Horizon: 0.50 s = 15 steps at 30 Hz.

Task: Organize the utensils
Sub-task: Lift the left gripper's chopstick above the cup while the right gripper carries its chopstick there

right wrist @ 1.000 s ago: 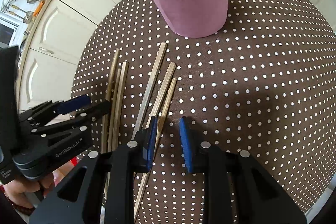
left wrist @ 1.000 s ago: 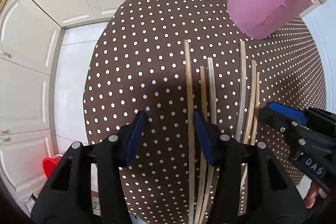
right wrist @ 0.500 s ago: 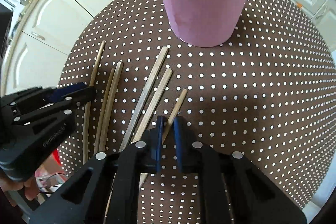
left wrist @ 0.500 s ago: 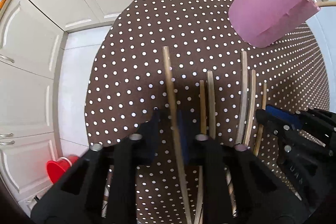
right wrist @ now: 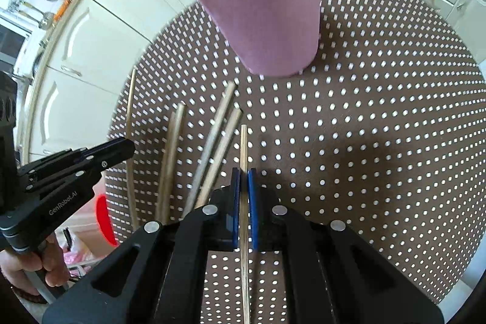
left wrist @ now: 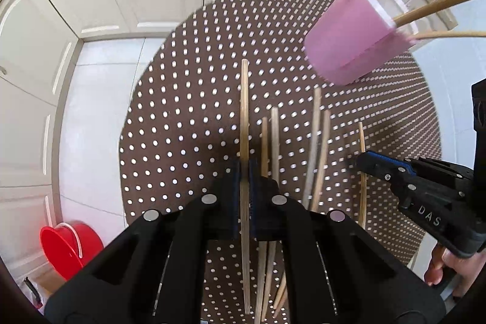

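a second ago both my grippers stood open over the loose sticks; now my left gripper [left wrist: 244, 172] has clamped its blue pads on the long wooden stick [left wrist: 244, 111], and my right gripper [right wrist: 243, 181] has pinched the thin stick [right wrist: 243, 148]. both sticks have come up off the dotted cloth [left wrist: 188, 111] (the thin one drawn clear of its neighbours).
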{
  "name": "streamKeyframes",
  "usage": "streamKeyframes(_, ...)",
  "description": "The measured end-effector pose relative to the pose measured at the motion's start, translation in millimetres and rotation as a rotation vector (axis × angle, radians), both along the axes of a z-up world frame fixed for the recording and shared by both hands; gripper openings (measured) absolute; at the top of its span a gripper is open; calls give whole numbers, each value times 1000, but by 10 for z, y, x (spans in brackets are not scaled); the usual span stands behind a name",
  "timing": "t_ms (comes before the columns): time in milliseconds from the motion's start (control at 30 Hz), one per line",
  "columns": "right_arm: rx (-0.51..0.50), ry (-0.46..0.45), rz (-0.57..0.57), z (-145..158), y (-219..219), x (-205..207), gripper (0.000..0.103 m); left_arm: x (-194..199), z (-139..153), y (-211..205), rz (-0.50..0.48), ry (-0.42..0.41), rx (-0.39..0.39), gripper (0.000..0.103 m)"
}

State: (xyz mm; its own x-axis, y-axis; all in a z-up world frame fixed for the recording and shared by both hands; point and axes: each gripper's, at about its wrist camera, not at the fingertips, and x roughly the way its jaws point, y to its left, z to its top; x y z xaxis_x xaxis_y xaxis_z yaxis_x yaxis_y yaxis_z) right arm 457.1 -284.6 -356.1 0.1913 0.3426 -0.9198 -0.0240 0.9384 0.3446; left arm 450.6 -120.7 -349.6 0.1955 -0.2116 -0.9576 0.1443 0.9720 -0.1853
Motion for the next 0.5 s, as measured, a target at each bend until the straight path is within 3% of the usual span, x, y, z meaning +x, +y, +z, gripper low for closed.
streamKeyframes(500,65,-254,-108,1067,-427,-382,4,-327,1055,125,-21,-228,-94,6)
